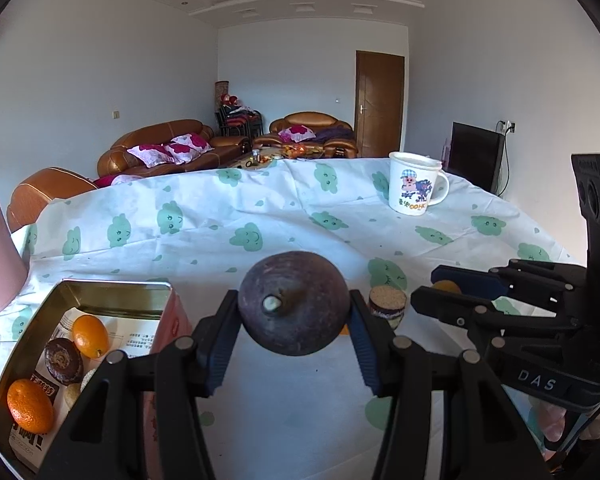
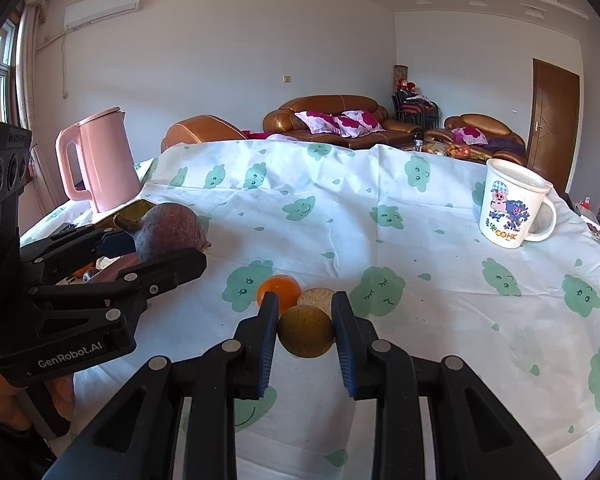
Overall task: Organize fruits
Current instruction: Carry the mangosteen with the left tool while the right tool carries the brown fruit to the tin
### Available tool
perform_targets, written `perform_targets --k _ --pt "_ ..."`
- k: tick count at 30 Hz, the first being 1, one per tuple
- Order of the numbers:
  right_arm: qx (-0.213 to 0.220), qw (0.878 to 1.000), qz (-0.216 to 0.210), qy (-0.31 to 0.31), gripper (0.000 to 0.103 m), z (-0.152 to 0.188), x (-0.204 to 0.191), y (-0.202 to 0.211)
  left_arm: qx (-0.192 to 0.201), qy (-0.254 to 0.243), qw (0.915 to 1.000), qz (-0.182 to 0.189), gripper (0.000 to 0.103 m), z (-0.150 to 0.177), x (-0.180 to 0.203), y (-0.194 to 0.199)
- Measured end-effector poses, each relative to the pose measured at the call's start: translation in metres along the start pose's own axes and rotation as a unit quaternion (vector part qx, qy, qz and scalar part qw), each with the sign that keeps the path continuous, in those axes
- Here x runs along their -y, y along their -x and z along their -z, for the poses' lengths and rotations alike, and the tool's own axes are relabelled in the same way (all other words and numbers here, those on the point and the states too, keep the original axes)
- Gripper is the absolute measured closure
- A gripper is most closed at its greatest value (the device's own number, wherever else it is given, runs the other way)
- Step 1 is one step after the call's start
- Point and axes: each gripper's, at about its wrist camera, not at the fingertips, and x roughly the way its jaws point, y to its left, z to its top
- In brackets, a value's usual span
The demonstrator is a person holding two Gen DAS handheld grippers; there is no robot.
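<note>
My left gripper (image 1: 294, 312) is shut on a large dark purple fruit (image 1: 294, 306) and holds it above the table, just right of a metal tin (image 1: 112, 294). The tin holds two oranges (image 1: 91, 336) and a dark round pastry (image 1: 64, 361). In the right wrist view the left gripper (image 2: 140, 248) shows at left with the purple fruit (image 2: 168, 232). My right gripper (image 2: 305, 330) is shut on a small brownish-green round fruit (image 2: 306, 331). An orange (image 2: 279, 289) and a round biscuit (image 2: 316, 298) lie on the cloth just beyond it.
A white cartoon mug (image 2: 512, 210) stands at the right back of the table. A pink kettle (image 2: 96, 160) stands at the left back. The table wears a white cloth with green clouds (image 2: 380, 216). Sofas and a door lie behind.
</note>
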Motion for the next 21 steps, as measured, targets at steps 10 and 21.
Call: perform_targets --k 10,21 --pt "0.032 0.999 -0.001 0.004 0.074 0.0 0.0 0.011 0.037 0.008 0.9993 -0.007 0.049 0.003 -0.002 0.019" --pt "0.058 0.998 0.0 0.009 0.074 0.001 -0.002 0.021 0.059 0.008 0.998 -0.018 0.049 0.006 0.001 0.03"
